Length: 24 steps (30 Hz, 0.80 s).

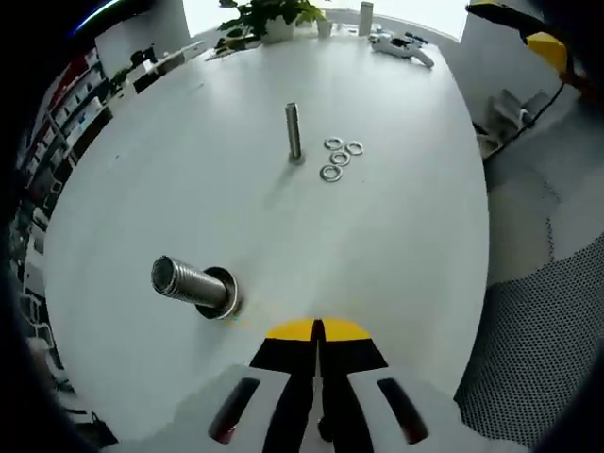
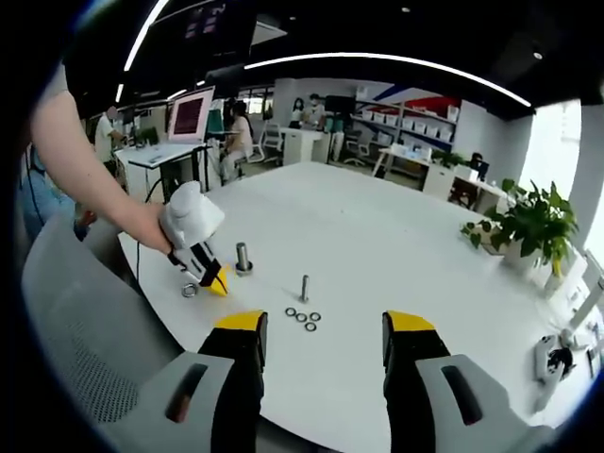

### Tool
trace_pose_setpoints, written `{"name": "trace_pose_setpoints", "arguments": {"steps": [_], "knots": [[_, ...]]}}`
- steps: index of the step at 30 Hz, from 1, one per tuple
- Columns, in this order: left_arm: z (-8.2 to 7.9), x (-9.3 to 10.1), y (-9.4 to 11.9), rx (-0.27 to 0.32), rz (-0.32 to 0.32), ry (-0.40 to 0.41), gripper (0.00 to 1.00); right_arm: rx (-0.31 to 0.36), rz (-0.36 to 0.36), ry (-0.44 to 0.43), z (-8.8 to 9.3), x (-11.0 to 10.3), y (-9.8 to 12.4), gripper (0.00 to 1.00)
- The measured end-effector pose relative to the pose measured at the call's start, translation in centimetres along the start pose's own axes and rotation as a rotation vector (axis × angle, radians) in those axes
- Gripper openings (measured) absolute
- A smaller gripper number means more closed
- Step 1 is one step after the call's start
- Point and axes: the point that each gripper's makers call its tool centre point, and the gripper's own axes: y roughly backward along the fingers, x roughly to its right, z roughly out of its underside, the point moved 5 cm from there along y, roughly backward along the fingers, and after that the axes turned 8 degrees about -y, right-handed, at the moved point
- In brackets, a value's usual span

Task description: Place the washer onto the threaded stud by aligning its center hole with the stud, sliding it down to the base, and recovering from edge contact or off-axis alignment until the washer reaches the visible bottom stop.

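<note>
Left tongs (image 1: 318, 332) hung closed and empty, right tongs (image 2: 323, 330) wide, ready for washers (image 2: 302, 316) at the stud's (image 2: 305, 288) six o'clock.

Bright, even daylight floods the white table (image 1: 396, 245), glaring at the window (image 2: 566, 142) and off curved ceiling light strips (image 2: 377, 61). Shadows are faint. Fisheye bending warps the edges; distant shelves (image 1: 66, 104) blur.

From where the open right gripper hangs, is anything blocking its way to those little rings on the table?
Nothing visible does. The right gripper has its fingers apart above bare white table, and the washers lie just ahead. The thin stud stands right behind them; the left gripper sits off to the side.
</note>
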Motion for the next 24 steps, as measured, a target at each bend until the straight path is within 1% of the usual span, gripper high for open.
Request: {"name": "trace_pose_setpoints", "arguments": {"steps": [1, 3, 4, 5, 6, 7, 8, 9, 10, 11, 12, 13, 14, 15, 18, 19, 20, 24], "knots": [[-0.1, 0.0, 0.3, 0.007, 0.0, 0.004, 0.0, 0.0, -0.002, 0.004, 0.0, -0.1, 0.0, 0.51], [0.0, -0.2, 0.7, 0.029, -0.008, 0.076, 0.0, 0.003, -0.005, 0.009, 0.0, -0.1, 0.0, 0.51], [0.2, -0.2, 0.8, 0.033, 0.008, 0.105, 0.0, 0.0, -0.005, 0.012, 0.0, -0.2, -0.1, 0.51], [0.4, -0.3, 1.1, 0.03, 0.004, 0.103, 0.0, -0.006, -0.008, 0.017, 0.0, -0.2, -0.1, 0.51], [-0.1, -1.0, 1.8, 0.091, -0.041, 0.093, 0.0, -0.008, -0.008, 0.02, 0.1, -0.3, -0.1, 0.51], [-0.2, -1.0, 2.2, 0.116, -0.036, 0.125, 0.0, -0.006, -0.007, 0.025, 0.0, -0.3, -0.1, 0.51], [-0.1, -1.0, 2.8, 0.136, -0.025, 0.168, 0.0, -0.002, -0.006, 0.026, 0.0, -0.3, -0.1, 0.51], [0.1, -1.1, 3.4, 0.155, -0.027, 0.193, 0.0, 0.004, -0.003, 0.027, -0.1, -0.2, 0.0, 0.51], [0.7, -1.4, 4.1, 0.172, -0.047, 0.201, 0.0, 0.005, -0.002, 0.027, -0.1, -0.2, 0.0, 0.51], [1.0, -1.4, 4.5, 0.186, -0.045, 0.211, 0.0, 0.004, 0.0, 0.027, -0.1, -0.2, 0.0, 0.51], [1.3, -1.4, 4.9, 0.216, -0.044, 0.249, 0.0, 0.005, -0.001, 0.026, -0.1, -0.2, 0.0, 0.51], [1.6, -1.6, 5.2, 0.229, -0.049, 0.259, 0.0, 0.008, -0.001, 0.026, -0.2, -0.2, 0.0, 0.51], [1.9, -1.7, 5.5, 0.23, -0.055, 0.265, 0.0, 0.011, 0.0, 0.026, -0.2, -0.1, 0.0, 0.51], [2.0, -2.1, 6.0, 0.265, -0.063, 0.295, 0.0, 0.012, 0.001, 0.025, -0.3, -0.1, 0.0, 0.51], [2.2, -2.9, 7.0, 0.315, -0.077, 0.367, 0.0, 0.018, 0.011, 0.023, -0.3, 0.0, 0.1, 0.52], [2.4, -3.1, 7.2, 0.321, -0.08, 0.383, 0.0, 0.02, 0.015, 0.023, -0.3, 0.1, 0.2, 0.52], [2.6, -3.3, 7.3, 0.315, -0.075, 0.387, 0.0, 0.025, 0.02, 0.021, -0.4, 0.1, 0.2, 0.52], [2.7, -3.3, 7.5, 0.321, -0.068, 0.391, 0.0, 0.032, 0.026, 0.017, -0.5, 0.2, 0.3, 0.52]]}}
